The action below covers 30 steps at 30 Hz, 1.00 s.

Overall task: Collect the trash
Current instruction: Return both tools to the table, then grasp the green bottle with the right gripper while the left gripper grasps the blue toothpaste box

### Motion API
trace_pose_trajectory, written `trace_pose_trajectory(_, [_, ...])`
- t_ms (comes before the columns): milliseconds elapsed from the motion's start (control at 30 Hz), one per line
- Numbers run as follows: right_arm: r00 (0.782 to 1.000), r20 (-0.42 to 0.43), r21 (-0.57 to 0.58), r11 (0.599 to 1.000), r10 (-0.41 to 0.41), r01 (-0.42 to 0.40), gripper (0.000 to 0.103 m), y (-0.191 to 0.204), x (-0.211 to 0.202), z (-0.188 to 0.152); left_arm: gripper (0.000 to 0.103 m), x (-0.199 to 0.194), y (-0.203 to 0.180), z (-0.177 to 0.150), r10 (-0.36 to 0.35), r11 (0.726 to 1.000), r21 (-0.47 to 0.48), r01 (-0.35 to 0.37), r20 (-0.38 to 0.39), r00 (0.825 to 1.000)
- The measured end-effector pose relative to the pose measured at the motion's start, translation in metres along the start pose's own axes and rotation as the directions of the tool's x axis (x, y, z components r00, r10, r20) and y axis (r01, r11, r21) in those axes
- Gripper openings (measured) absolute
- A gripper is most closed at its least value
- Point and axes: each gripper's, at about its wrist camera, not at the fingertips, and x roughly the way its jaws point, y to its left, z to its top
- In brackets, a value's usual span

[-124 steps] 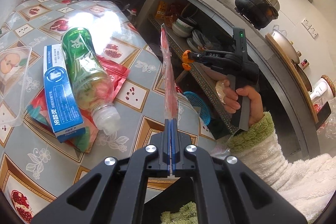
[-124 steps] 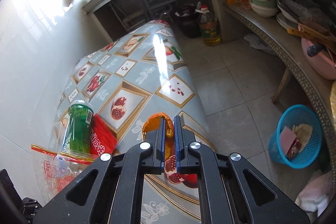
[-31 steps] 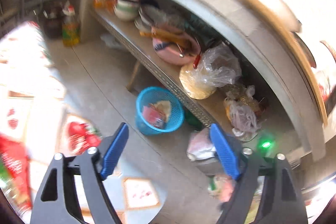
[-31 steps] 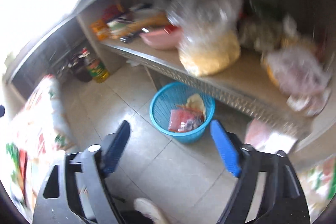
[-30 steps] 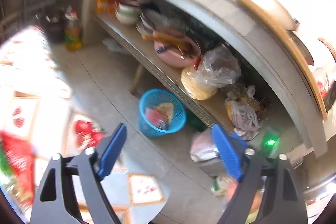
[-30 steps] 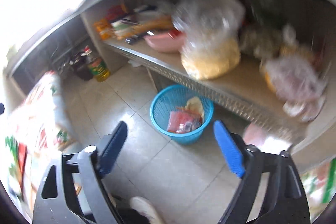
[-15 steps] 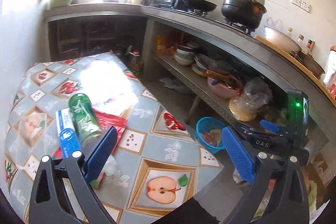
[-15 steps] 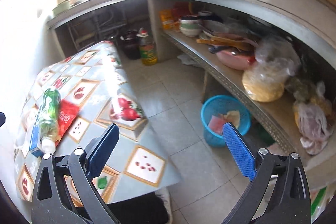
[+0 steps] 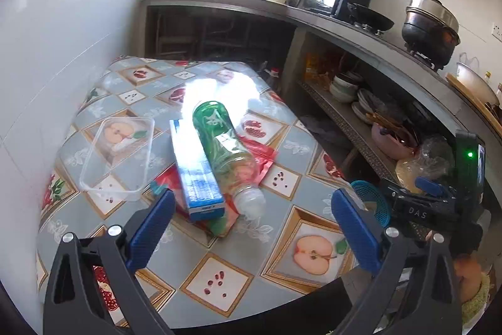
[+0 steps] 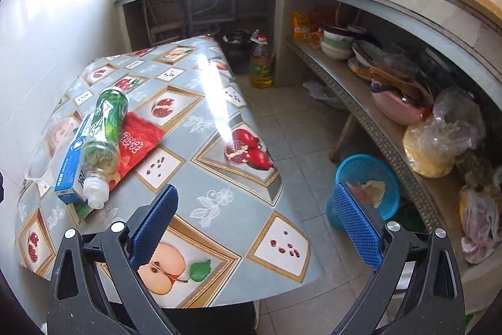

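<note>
The red wrapper [image 9: 262,154] lies mostly buried under the green bottle [image 9: 224,146] and the blue box [image 9: 196,170], which lie side by side at mid-frame on the patterned counter [image 9: 282,259]; only its edges show. A clear plastic lid [image 9: 117,157] sits to their left, hard to make out against the cloth. The blue basket [image 10: 365,189] on the floor at right is partly blocked by a finger pad, its contents unclear. The left gripper [image 9: 252,229] hovers above the counter's near edge, fingers spread wide and empty. The right gripper [image 10: 255,228] hangs likewise, fingers wide, holding nothing; in the left view it is cut off at the right edge.
</note>
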Motion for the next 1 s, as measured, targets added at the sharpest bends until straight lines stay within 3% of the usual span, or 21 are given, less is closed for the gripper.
trace_pose_trajectory(167, [0.990,-0.056,0.037,0.991,0.130,-0.128,0.095,0.011,0.015,-0.001,0.097,0.003,0.030,-0.013,0.075,0.996,-0.056,-0.075,0.003,0.997])
trace_pose_trajectory(300, [0.961,-0.093,0.059,0.965,0.261,-0.256,0.095,0.025,0.026,0.004,0.097,0.013,0.050,-0.016,0.095,0.989,-0.108,-0.097,-0.023,0.995])
trace_pose_trajectory(467, [0.904,-0.139,0.059,0.915,0.404,-0.400,0.095,0.051,0.040,0.023,0.097,0.032,0.075,-0.011,0.048,0.982,-0.180,-0.056,-0.049,0.998])
trace_pose_trajectory(667, [0.802,-0.191,0.085,0.824,0.566,-0.561,0.088,0.089,0.075,0.060,0.097,0.063,0.086,0.010,-0.051,0.976,-0.215,0.037,-0.063,0.997])
trace_pose_trajectory(733, [0.772,-0.244,0.122,0.809,0.586,-0.575,0.080,0.102,0.097,0.070,0.094,0.068,0.084,0.017,-0.062,0.977,-0.208,0.049,-0.060,0.996])
trace_pose_trajectory(800, [0.747,-0.291,0.139,0.799,0.598,-0.586,0.079,0.115,0.116,0.077,0.087,0.071,0.079,0.022,-0.080,0.980,-0.188,0.068,-0.059,0.995])
trace_pose_trajectory(900, [0.749,-0.340,0.118,0.816,0.568,-0.565,0.078,0.133,0.135,0.081,0.081,0.082,0.071,0.026,-0.066,0.987,-0.149,0.053,-0.084,0.994])
trace_pose_trajectory(1000, [0.735,-0.378,0.114,0.816,0.563,-0.566,0.078,0.146,0.150,0.085,0.075,0.097,0.065,0.027,-0.023,0.995,-0.096,0.011,-0.126,0.992])
